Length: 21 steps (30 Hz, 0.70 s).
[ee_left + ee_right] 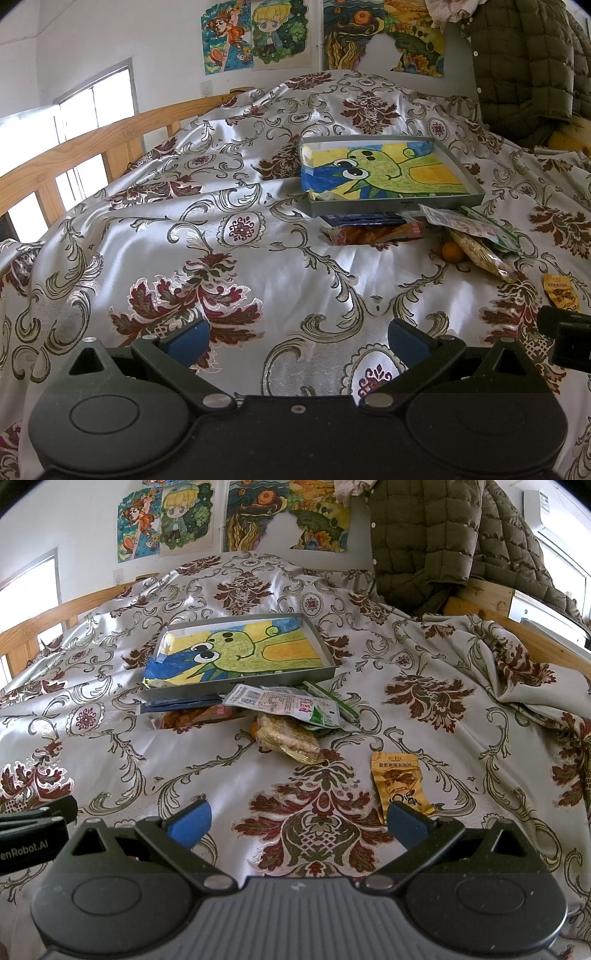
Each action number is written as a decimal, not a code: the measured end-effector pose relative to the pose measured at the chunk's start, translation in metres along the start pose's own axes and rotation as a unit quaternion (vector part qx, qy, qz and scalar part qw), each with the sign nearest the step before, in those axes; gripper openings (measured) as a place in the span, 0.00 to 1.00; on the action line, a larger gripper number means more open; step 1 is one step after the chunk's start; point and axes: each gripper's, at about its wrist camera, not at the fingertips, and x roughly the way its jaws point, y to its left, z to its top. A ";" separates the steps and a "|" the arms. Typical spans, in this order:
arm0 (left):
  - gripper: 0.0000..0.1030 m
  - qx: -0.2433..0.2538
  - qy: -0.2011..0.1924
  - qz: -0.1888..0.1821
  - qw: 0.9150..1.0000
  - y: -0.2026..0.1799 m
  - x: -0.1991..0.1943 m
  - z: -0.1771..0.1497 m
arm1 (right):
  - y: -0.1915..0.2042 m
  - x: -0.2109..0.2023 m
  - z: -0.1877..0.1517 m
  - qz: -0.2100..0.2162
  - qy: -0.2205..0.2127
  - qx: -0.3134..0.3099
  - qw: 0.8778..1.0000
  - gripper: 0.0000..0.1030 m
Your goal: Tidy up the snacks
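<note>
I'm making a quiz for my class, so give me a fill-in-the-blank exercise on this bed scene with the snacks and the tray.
1. The grey tray is lined with a drawing of a green ____.
2. The yellow snack packet lies apart from the pile, nearest the ____ gripper.
3. Both grippers, including the left gripper, have their blue fingers spread ____.
4. No snack lies ____ the tray yet.

Missing words: dinosaur; right; open; in

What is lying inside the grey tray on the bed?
The grey tray holds only a crayon drawing of a green creature. The drawing hides the tray's floor beneath.
</note>
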 end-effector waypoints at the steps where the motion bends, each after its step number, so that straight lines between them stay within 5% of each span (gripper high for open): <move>1: 0.99 0.000 0.000 0.000 1.000 0.000 0.000 0.000 | 0.000 0.000 0.000 0.000 0.000 0.000 1.000 1.00; 21: 0.99 -0.024 0.019 -0.004 1.000 0.007 0.003 0.007 | -0.004 -0.020 0.003 -0.001 -0.027 0.012 1.000 1.00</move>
